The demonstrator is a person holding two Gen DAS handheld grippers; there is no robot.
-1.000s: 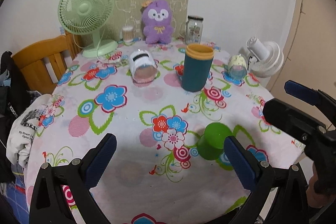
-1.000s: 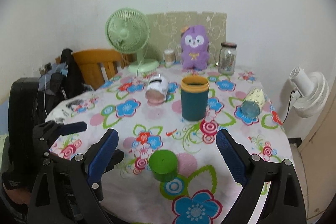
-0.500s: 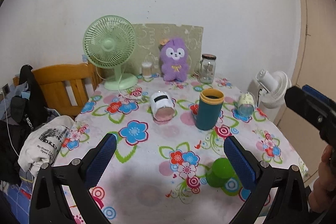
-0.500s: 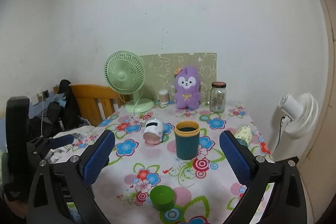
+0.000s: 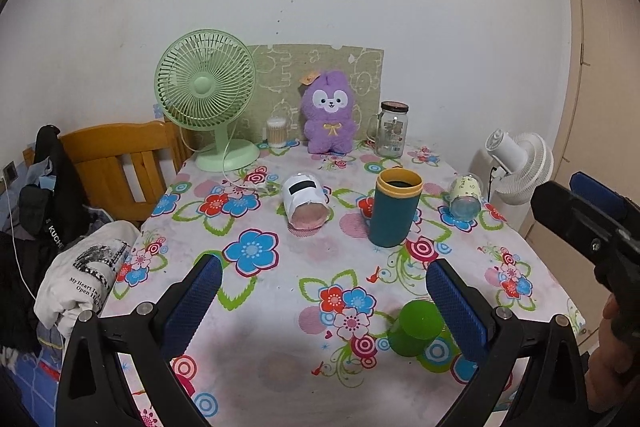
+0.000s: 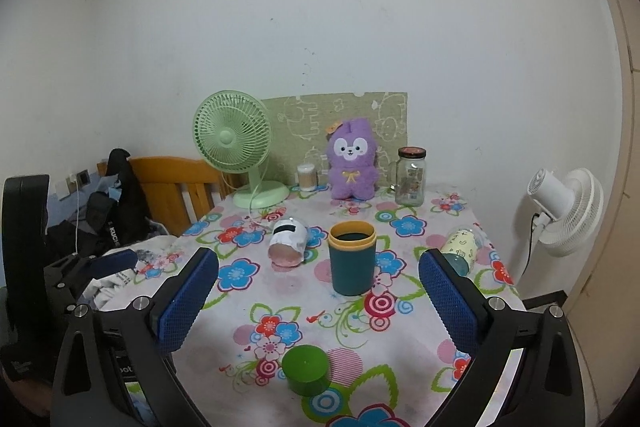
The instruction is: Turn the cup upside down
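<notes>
Green cup [image 6: 305, 369] seemingly below right tongs [image 6: 318, 301].

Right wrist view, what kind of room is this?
Probably a lived-in home room, perhaps a small dining corner: a table with a floral tablecloth, a purple plush toy, a green desk fan and a wooden chair.

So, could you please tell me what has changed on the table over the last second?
Both claws pulled back and up from the table: the left claw and right claw now see the whole tabletop from farther off, both open and empty. Nothing was grasped or released. The green cup stays upside down near the front edge; the teal cup stays upright.
</notes>
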